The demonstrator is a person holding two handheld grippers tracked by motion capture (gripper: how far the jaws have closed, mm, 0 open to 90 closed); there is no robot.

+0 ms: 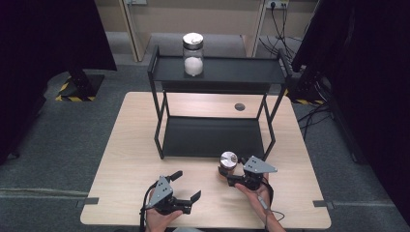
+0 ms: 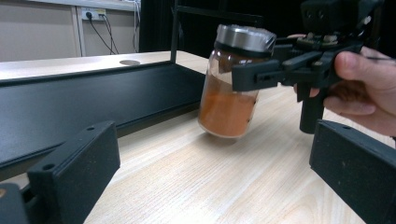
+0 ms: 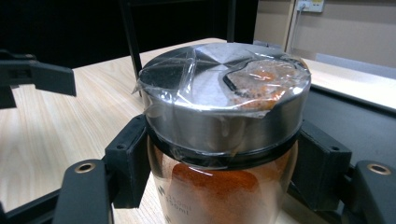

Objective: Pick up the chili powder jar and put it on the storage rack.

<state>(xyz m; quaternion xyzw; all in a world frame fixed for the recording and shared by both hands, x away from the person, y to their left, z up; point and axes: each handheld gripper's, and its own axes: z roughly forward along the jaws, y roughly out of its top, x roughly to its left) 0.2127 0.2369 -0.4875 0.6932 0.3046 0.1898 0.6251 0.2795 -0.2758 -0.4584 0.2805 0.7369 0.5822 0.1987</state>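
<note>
A glass jar of orange powder (image 1: 228, 162) with a foil-wrapped metal lid stands near the table's front, just before a black two-tier shelf (image 1: 212, 137). My right gripper (image 1: 227, 172) is shut on the orange-powder jar below the lid, and its pads (image 3: 128, 158) press both sides of the jar (image 3: 224, 116). In the left gripper view the jar (image 2: 231, 88) leans, its base close to the wood. My left gripper (image 1: 187, 186) is open and empty at the front left, its jaws wide apart (image 2: 215, 186). A second jar with white powder (image 1: 193, 54) stands on the top shelf.
The shelf's lower tier (image 2: 93, 102) is bare. A round cable hole (image 1: 240, 107) sits in the table behind the shelf. Black curtains flank both sides, with cables (image 1: 314, 113) on the floor at the right. Bare wood lies between the grippers.
</note>
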